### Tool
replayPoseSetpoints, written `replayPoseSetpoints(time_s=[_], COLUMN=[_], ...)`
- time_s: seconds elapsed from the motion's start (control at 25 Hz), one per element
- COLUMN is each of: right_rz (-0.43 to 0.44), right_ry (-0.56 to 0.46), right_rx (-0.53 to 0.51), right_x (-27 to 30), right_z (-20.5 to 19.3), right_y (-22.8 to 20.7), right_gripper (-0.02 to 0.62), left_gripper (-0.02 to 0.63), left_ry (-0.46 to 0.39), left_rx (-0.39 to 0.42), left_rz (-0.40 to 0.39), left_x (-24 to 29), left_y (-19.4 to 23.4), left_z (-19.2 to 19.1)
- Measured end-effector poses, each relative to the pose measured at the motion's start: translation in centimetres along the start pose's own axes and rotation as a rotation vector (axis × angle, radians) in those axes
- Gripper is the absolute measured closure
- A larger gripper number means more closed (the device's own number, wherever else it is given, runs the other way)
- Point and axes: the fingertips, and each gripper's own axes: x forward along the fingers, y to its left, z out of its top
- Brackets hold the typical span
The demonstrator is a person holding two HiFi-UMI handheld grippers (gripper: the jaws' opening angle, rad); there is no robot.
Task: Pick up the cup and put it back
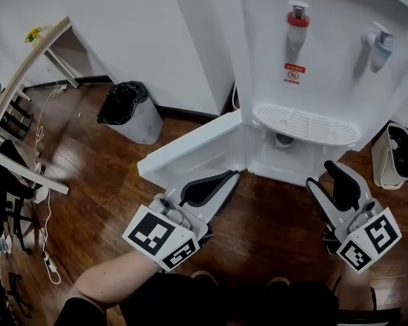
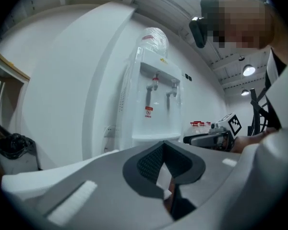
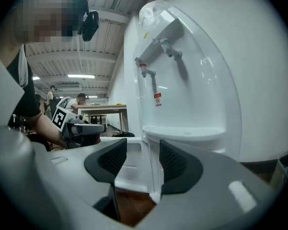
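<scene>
1. Currently, a person is standing over a white dispenser (image 1: 313, 46), holding a gripper in each hand above a wooden floor (image 1: 272, 223).
2. The low cabinet door (image 1: 190, 155) is hanging open, reaching out to the left from the cabinet's front edge.
3. The cup (image 1: 283, 140) seems to be the small round grey thing sitting inside the cabinet, close to its front edge and just under the drip tray (image 1: 306, 124). It is small and shaded, so this is a guess.
4. The left gripper (image 1: 228, 176) is hovering beside the door's outer edge. Its pads (image 2: 151, 164) are pressing together at the tips, gripping nothing.
5. The right gripper (image 1: 321, 172) is hovering near the cabinet's right front corner. Its pads (image 3: 110, 159) are standing apart, with only floor and cabinet showing between them.
6. Neither gripper is touching the cup, so the task appears to be sitting at the approach, before the pick-up.
7. The next move is likely calling for the right gripper to dip forward into the opening. It would need to pass under the tray's lip and set one jaw on each side of the cup wall before closing.
</scene>
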Motion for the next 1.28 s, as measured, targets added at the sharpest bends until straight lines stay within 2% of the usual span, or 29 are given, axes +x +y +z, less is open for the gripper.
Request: replayPoseSetpoints(time_s=[0.16,0.28,0.44,0.84,1.16,1.28], right_rz=[-0.002,-0.024,-0.043,-0.079,-0.137,-0.133], right_ry=[0.022,0.035,0.053,0.111,0.111,0.126], right_rx=[0.016,0.022,0.048,0.086,0.101,0.120], right_x=[1.2,2.0,3.1,6.6,9.8,11.6], right_z=[-3.5,-5.7,-8.8,-15.7,-20.0,-21.7], right_y=[-1.4,-2.5,-4.0,-8.3,-12.5,-13.1], right_gripper=[0.380,0.346,0.318,0.291,0.268,0.261], left_gripper=[0.604,0.604,0.604,0.604,0.604,0.604], left_ry=[0.080,0.104,0.127,0.184,0.229,0.243], left_rx=[0.004,-0.027,-0.089,-0.087,-0.077,-0.101], left_rz=[-0.054,-0.072,-0.024,0.006,0.042,0.061], left_x=[0.4,0.4,0.2,1.4,1.7,1.3], left_y=[-1.0,-1.3,-0.4,0.0,1.1,1.9], left_z=[-3.4,-4.8,-6.4,-9.6,-11.6,-12.4])
